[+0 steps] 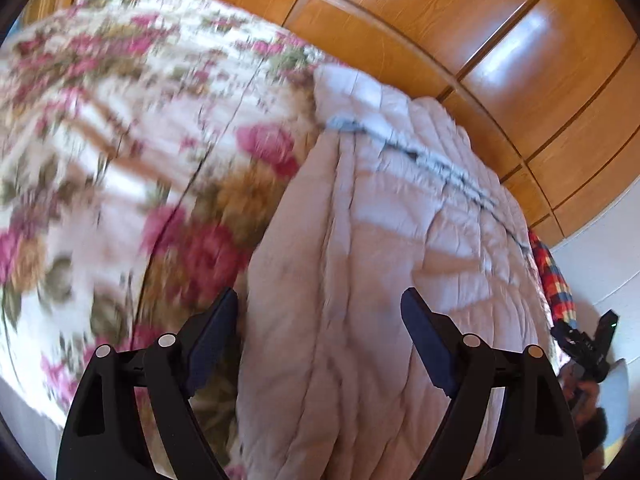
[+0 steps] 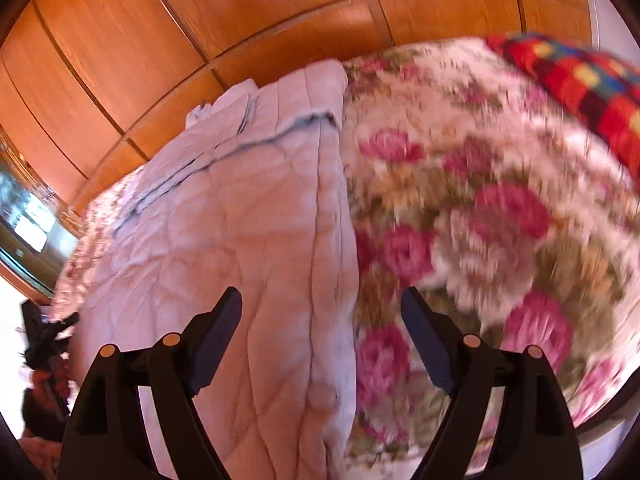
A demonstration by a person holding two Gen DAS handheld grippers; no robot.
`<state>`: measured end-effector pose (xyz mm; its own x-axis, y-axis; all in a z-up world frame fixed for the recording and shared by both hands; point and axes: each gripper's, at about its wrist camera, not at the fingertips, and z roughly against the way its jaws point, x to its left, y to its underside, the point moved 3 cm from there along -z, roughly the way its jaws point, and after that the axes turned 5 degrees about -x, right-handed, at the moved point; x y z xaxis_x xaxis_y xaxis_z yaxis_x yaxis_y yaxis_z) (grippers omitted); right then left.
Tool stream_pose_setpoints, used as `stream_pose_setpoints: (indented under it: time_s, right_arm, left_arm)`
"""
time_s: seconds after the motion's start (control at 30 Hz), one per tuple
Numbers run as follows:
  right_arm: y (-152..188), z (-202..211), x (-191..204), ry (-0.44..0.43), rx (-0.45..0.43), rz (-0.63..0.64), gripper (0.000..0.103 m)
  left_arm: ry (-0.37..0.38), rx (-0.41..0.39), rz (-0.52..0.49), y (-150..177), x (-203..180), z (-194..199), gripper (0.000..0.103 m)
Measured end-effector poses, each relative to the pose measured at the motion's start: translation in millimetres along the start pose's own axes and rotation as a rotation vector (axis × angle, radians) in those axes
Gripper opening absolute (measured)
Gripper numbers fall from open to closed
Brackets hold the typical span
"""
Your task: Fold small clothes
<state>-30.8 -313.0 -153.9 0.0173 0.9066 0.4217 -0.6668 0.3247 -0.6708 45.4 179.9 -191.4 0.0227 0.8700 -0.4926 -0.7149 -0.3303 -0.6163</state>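
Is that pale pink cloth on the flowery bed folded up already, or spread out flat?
Folded, at least partly: the pale pink cloth shows a doubled long edge and layered corner on the flowery bedcover.

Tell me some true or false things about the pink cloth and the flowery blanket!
1. Both grippers, left gripper and right gripper, are open. True.
2. The pale pink cloth lies on the flowery blanket. True.
3. The left gripper is pinching the cloth. False: its fingers are apart and hold nothing.
4. A green wall stands behind the bed. False: wooden panels stand there.
5. A red checked cloth lies on the blanket. True.
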Motion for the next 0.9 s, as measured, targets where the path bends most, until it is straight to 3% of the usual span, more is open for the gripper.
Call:
stream_pose_setpoints:
  time_s: [0.17, 0.33, 0.43, 0.57, 0.73, 0.8, 0.9]
  right_arm:
    - [24.7, -1.5, -12.4, -0.146, 0.050, -0.115, 0.052]
    - [41.0, -2.9, -23.9, -0.283, 0.049, -0.220, 0.050]
    - [50.5, -1.6, -26.5, -0.377, 0.074, -0.249, 0.050]
    - [68.7, 2.3, -19.3, -0.452, 0.121, -0.224, 0.050]
    - [81.8, -4.8, -0.5, -0.515, 0.163, -0.202, 0.050]
    - [80.5, -7.3, 8.5, -0.518, 0.169, -0.179, 0.045]
    - [86.2, -8.5, 12.7, -0.506, 0.186, -0.159, 0.031]
  left_arm:
    - [0.065, 0.027, -0.009, 18.7, 1.8, 11.1, 0.083]
    - [0.147, 0.070, -0.006, 37.7, -1.5, 16.8, 0.083]
    - [0.140, 0.092, -0.028, 46.3, -2.6, 19.8, 0.071]
    - [0.165, 0.139, -0.021, 59.5, 3.7, 26.4, 0.064]
    - [0.229, 0.207, -0.020, 79.5, -2.4, 20.6, 0.063]
    - [0.244, 0.215, -0.022, 82.1, -8.4, 16.4, 0.063]
    - [0.246, 0.226, -0.030, 83.2, -15.4, 10.2, 0.047]
